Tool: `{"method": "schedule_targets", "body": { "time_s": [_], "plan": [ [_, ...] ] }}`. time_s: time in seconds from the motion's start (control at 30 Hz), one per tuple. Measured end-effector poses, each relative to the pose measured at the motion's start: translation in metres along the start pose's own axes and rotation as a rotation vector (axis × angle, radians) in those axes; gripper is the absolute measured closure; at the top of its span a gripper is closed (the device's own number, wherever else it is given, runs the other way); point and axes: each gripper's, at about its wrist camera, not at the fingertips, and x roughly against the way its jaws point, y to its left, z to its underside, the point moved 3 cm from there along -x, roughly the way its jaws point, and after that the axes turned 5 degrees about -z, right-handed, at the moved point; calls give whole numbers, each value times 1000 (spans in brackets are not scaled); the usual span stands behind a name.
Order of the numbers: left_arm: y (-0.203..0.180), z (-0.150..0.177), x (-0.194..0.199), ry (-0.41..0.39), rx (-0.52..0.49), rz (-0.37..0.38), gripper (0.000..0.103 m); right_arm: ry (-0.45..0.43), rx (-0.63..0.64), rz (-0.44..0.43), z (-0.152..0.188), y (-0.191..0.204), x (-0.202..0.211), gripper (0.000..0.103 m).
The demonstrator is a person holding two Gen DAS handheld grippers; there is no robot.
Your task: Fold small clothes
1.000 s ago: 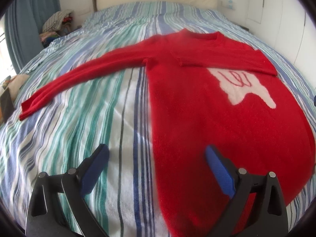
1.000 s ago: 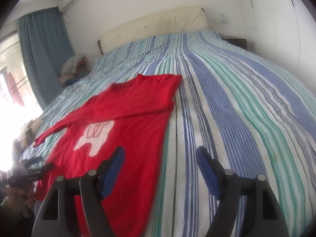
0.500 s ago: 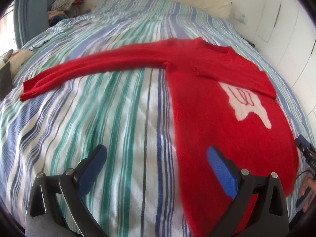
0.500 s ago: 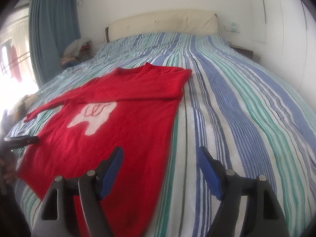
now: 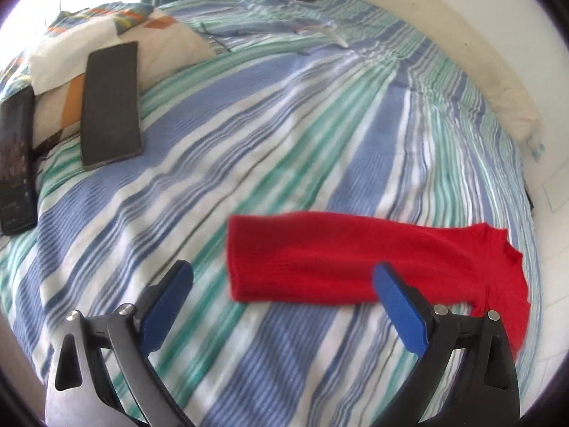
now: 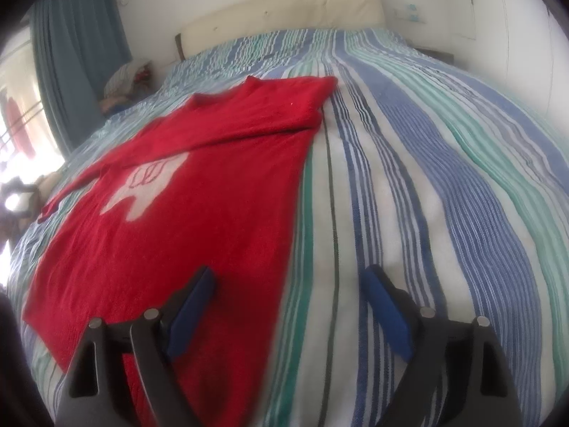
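A red sweater [image 6: 199,206] with a white print [image 6: 142,186] lies flat on the striped bed [image 6: 426,178]; its right sleeve is folded across the chest. Its left sleeve [image 5: 320,263] lies stretched out, cuff end towards the left in the left wrist view. My left gripper [image 5: 282,284] is open and empty, just in front of that sleeve's cuff. My right gripper [image 6: 286,291] is open and empty above the sweater's right side edge near the hem.
Two dark flat devices [image 5: 110,103] [image 5: 16,163] and a patterned pillow [image 5: 106,42] lie at the bed's left side. A cream headboard [image 6: 284,10], a blue curtain [image 6: 78,57] and a pile of clothes [image 6: 124,78] stand beyond the bed.
My left gripper has swung left from the sweater's body to the cuff end of the outstretched sleeve. My right gripper has moved closer to the sweater's right edge. Both stay open.
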Motion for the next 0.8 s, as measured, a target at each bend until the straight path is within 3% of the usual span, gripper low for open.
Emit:
{"method": "schedule_targets", "body": {
  "time_s": [0.2,0.27,0.3,0.33,0.4,0.47,0.57,0.7,0.8],
  "plan": [
    [18,1,-40,74,40,-20,5,13,16,13,0,3,-3,13],
    [14,1,-42,43,30,-23,20,12,18,14,0,3,-3,13],
    [9,2,-43,38,20,-10,41,12,17,14,0,3,-3,13],
    [3,3,-44,48,7,20,71,12,17,14,0,3,-3,13],
    [-11,1,-45,71,-45,28,98,13,18,15,0,3,-3,13],
    [-29,-5,-28,24,-105,12,100,13,19,17,0,3,-3,13],
    [-77,-20,22,-56,-198,100,100,13,19,17,0,3,-3,13],
    [-182,-25,91,-137,-417,228,100,17,20,19,0,4,-3,12],
    [-265,-10,122,-157,-552,329,100,24,25,26,-1,4,-5,11]
  ]
}}
